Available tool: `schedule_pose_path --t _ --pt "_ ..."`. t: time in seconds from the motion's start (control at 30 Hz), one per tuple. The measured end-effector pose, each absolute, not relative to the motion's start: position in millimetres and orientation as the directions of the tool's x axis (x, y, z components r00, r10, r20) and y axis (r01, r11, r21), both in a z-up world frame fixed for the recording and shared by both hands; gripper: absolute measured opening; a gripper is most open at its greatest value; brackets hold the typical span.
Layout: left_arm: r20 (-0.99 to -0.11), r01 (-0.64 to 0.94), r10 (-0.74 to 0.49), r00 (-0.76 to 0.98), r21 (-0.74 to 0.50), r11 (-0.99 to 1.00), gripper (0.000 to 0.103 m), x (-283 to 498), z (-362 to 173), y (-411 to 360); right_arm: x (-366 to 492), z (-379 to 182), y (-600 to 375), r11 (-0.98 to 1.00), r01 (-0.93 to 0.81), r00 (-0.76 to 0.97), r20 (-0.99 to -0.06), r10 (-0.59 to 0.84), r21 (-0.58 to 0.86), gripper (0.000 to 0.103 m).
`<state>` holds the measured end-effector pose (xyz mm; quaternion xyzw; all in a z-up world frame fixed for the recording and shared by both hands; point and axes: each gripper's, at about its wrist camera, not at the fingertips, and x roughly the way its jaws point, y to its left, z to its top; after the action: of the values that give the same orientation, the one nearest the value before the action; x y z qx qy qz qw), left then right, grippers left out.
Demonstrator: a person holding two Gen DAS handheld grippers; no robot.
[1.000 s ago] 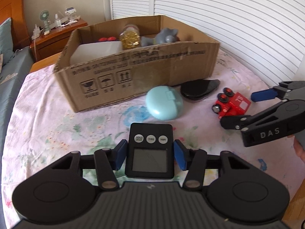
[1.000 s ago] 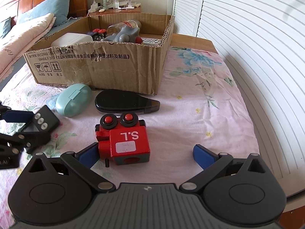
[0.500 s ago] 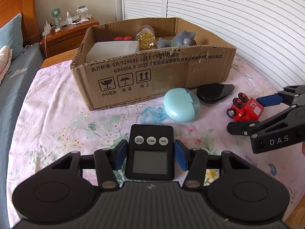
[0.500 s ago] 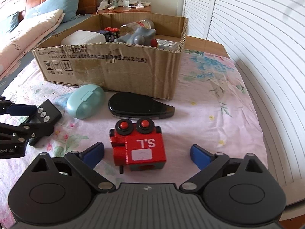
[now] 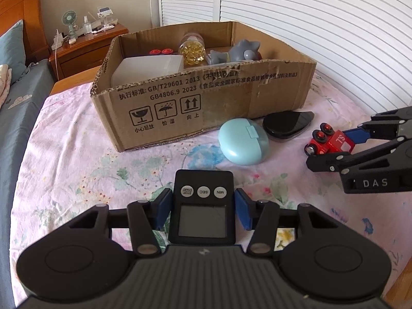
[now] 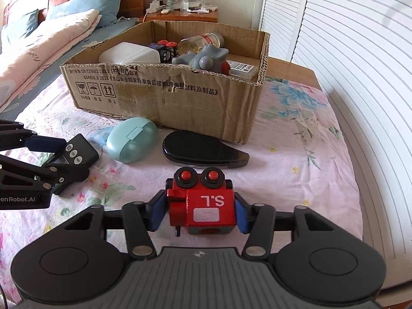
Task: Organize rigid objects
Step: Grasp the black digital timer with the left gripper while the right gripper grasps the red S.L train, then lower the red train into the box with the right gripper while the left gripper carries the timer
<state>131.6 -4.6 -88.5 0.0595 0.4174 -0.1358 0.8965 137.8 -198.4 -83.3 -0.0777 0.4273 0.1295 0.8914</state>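
Note:
My left gripper is shut on a black digital timer and holds it above the flowered bedspread; it also shows in the right wrist view. My right gripper is shut on a red toy train marked "S.L", also seen in the left wrist view. A cardboard box stands behind, holding a white container, a jar of yellow beads and a grey toy.
A mint-green oval case and a black teardrop-shaped case lie on the bedspread in front of the box. A wooden nightstand with a fan stands at the back left. White shutters run along the right.
My right gripper has closed on the red train, which it straddled open before. My left gripper has lifted and drawn back with the timer, so the box looks lower and farther.

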Motion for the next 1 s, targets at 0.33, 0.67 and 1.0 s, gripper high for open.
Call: schedule_pose_path --t 0.33,0.67,1.0 --pt "-0.784 0.336 -0.192 0.590 0.022 0.942 0.051 129.9 -85.1 -2.0 133.9 -80.1 -198.1 0.944 -0.327 0.589 -0.790 0.171 -0.040 0.056" --pt "-0.784 0.355 -0.206 0.586 0.020 0.934 0.051 127.4 -77.1 2.7 128.3 -73.6 -198.9 0.934 -0.353 0.584 -0.792 0.176 -0.053 0.056" --pt "-0.780 0.379 -0.229 0.582 0.011 0.925 0.051 125.0 -65.4 2.7 123.2 -62.6 -200.0 0.927 -0.372 0.585 -0.786 0.199 -0.042 0.056"
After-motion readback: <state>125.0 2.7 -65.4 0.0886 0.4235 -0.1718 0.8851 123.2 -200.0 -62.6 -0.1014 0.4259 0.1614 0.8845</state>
